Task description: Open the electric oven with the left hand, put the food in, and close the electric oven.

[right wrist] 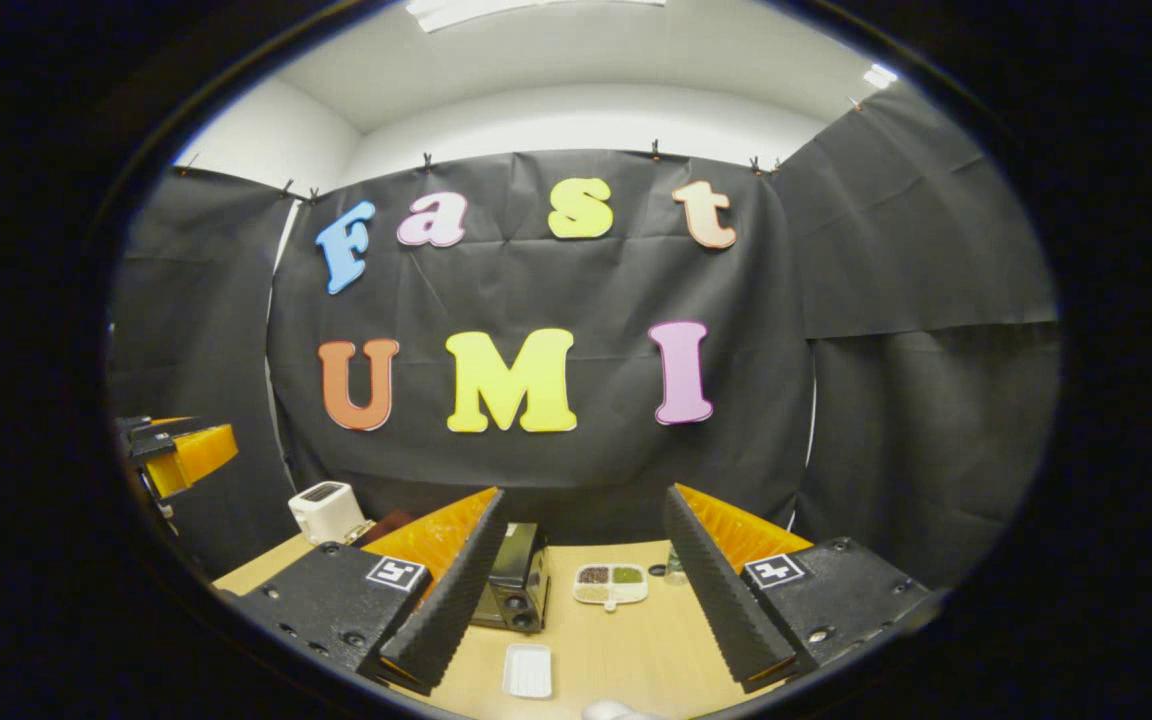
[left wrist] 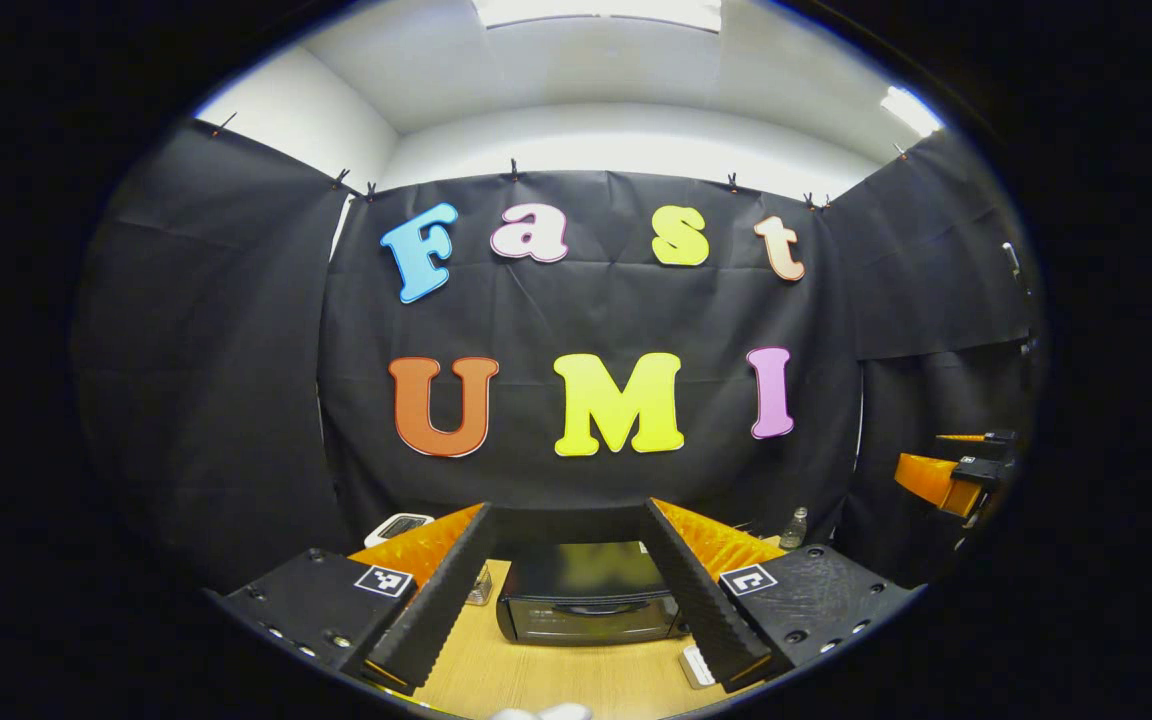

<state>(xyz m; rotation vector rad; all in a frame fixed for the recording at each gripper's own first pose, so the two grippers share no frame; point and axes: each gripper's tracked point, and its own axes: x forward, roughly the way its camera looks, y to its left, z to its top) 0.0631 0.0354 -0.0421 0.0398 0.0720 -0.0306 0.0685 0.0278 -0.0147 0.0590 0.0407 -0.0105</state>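
Observation:
The black electric oven [left wrist: 586, 600] stands on the wooden table [left wrist: 556, 680] with its door closed, straight ahead between the fingers of my left gripper [left wrist: 568, 510], which is open, empty and well short of it. In the right gripper view the oven [right wrist: 516, 580] shows from its side, left of centre. A white divided dish of dark and green food [right wrist: 611, 585] lies on the table to its right. My right gripper [right wrist: 584, 495] is open and holds nothing, back from the dish. Each gripper also appears far off in the other's view: the right gripper [left wrist: 956, 475], the left gripper [right wrist: 176, 455].
A small white tray [right wrist: 528, 670] lies on the table in front of the oven; its corner [left wrist: 696, 665] peeks out by a finger. A white toaster [right wrist: 326, 510] stands at the back left. A small clear bottle [left wrist: 794, 527] is at the back right. Black cloth walls close in the table.

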